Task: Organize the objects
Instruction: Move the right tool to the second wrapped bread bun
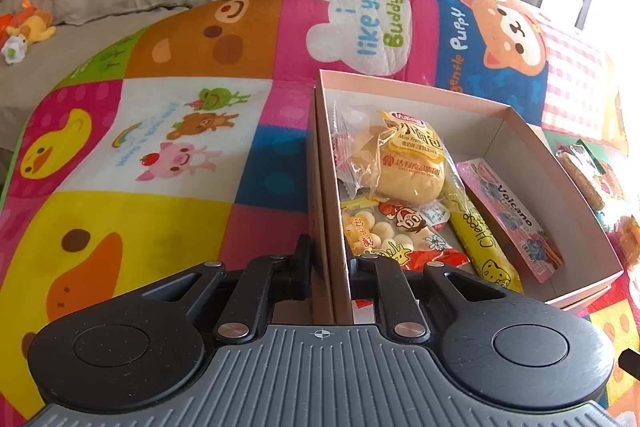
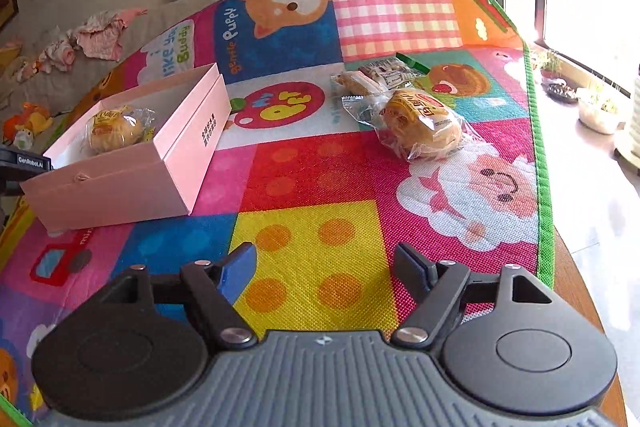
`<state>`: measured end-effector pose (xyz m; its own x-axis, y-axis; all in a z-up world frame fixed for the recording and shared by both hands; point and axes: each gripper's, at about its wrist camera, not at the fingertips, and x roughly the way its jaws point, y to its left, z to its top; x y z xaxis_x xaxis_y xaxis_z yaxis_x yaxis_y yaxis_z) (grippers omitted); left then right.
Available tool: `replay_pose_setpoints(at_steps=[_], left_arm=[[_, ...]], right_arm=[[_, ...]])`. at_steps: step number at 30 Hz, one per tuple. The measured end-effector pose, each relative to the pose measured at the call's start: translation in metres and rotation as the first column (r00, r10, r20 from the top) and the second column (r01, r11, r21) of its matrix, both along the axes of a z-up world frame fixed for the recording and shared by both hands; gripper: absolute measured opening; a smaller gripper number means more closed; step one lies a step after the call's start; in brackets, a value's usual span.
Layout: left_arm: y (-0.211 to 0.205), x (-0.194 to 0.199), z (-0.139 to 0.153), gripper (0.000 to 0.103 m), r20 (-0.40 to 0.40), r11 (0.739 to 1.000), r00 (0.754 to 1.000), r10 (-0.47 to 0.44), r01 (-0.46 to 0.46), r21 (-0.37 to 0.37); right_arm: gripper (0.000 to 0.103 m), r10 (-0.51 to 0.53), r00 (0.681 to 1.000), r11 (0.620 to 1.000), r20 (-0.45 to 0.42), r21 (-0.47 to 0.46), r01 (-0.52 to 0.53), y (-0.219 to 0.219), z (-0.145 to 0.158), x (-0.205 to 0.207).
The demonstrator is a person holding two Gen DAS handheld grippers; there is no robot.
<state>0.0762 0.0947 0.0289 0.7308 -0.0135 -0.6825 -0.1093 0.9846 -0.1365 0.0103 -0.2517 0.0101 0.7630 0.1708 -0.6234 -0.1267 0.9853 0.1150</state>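
Most snacks already lie in the pink box at centre right, its near wall clamped by the left gripper, while the right gripper, jaws apart and empty, faces a wrapped bun and smaller packets on the mat at upper centre.

Bare mat open ahead of right gripper, wrapped bun and 2 smaller packets beyond, pink box walling the left, snacks crowding its floor.
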Motion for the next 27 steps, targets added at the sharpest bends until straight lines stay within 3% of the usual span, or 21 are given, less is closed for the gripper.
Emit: replay_pose_setpoints(at_steps=[9,13,18,22,27], left_arm=[[0.001,0.001,-0.002,0.014,-0.003,1.000,1.000,0.021,-0.021,-0.018],[0.000,0.002,-0.004,0.014,0.003,0.999,0.999,0.046,-0.046,-0.027],[0.003,0.002,-0.005,0.014,-0.003,0.998,0.999,0.039,-0.039,-0.042],[0.005,0.003,-0.005,0.014,-0.008,0.998,0.999,0.032,-0.033,-0.047],[0.006,0.001,-0.006,0.015,0.000,0.997,1.000,0.031,-0.031,-0.063]], right_arm=[[0.084,0.010,1.000,0.999,-0.007,0.034,-0.010,-0.005,0.000,0.001],[0.097,-0.005,0.999,0.999,-0.036,0.041,0.007,0.004,0.002,0.008],[0.097,0.058,0.998,0.991,-0.011,0.117,-0.057,0.004,0.023,0.028],[0.097,0.024,0.999,0.994,0.046,0.105,-0.029,-0.024,0.063,0.076],[0.100,-0.038,0.998,0.980,-0.051,0.191,0.047,-0.064,0.087,0.182]])
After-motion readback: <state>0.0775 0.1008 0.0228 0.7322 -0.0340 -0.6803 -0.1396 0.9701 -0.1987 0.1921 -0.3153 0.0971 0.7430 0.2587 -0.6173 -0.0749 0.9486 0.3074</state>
